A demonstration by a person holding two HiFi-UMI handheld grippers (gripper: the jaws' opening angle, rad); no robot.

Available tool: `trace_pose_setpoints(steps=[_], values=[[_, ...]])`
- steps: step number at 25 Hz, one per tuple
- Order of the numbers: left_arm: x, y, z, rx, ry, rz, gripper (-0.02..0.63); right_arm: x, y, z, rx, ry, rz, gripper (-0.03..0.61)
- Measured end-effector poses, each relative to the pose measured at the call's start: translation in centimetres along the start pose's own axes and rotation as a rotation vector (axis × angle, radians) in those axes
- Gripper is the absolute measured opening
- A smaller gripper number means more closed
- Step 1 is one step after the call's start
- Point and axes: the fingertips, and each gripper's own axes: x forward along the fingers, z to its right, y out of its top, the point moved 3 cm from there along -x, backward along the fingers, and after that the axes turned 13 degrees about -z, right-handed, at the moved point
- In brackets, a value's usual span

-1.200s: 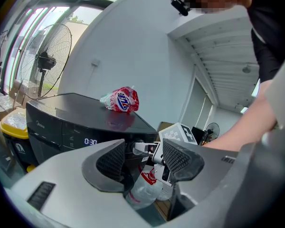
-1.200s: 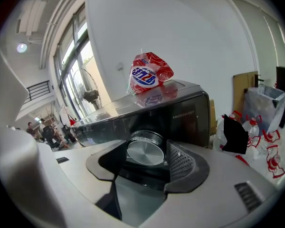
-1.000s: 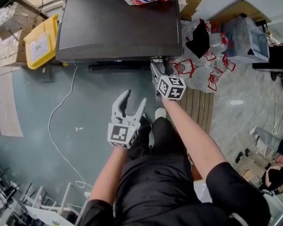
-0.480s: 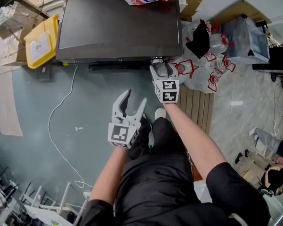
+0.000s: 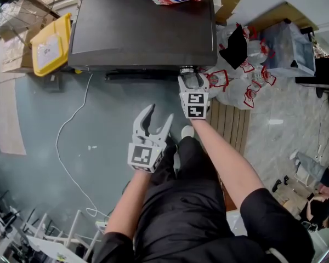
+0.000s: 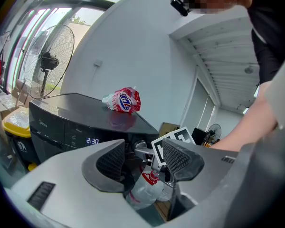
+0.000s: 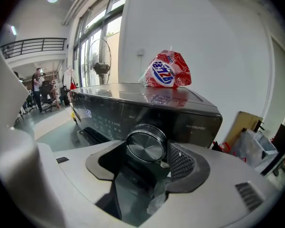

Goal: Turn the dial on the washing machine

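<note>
Right gripper view, nearest first: right gripper (image 7: pixel 147 159) has its jaws closed narrow on the dial (image 7: pixel 146 145). The ribbed pad touches the right rim and the other jaw sits against the left rim. Grip looks shallow, only on the front lip of the knob.

Left gripper (image 5: pixel 158 116) is idle in the head view, above the person's legs and well apart from the machine. Its jaws are spread wide with nothing in them; its own view shows only plastic bottles (image 6: pixel 145 194) and the right gripper's marker cube farther off through the gap.

Risks, as a judgement:
- The pads may slip on the smooth metal rim, so the gripper rotates and the dial doesn't.
- A twist off the dial's axis would lever a pad off the lip.
- A fast wrist roll could overshoot the wanted setting.

Dial look: round, brushed-metal face, shiny raised rim, standing proud of the panel. It sits at the right end of the washing machine (image 5: pixel 142 32) front, just under the top edge. Small white print is to its right, too small to read.

Panel is dark and glossy, with the lit display (image 6: pixel 91 140) showing 2:30 toward the left. A red-and-white detergent bag (image 7: pixel 166 70) lies on the lid at the back.

Farther out: yellow bin (image 5: pixel 46 45) left of the machine, white cable (image 5: pixel 71 125) on the floor, bagged bottles to the right.
</note>
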Motion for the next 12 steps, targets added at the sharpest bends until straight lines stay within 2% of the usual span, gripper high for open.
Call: trace_pose_setpoints(steps=[5, 12], values=[[0.06, -0.12, 0.00, -0.002, -0.006, -0.001, 0.225, -0.02, -0.12, 0.02, 0.017, 0.013, -0.001, 0.252], [0.20, -0.31, 0.39, -0.003, -0.018, -0.007, 0.225, 0.02, -0.15, 0.54, 0.174, 0.100, 0.038, 0.252]])
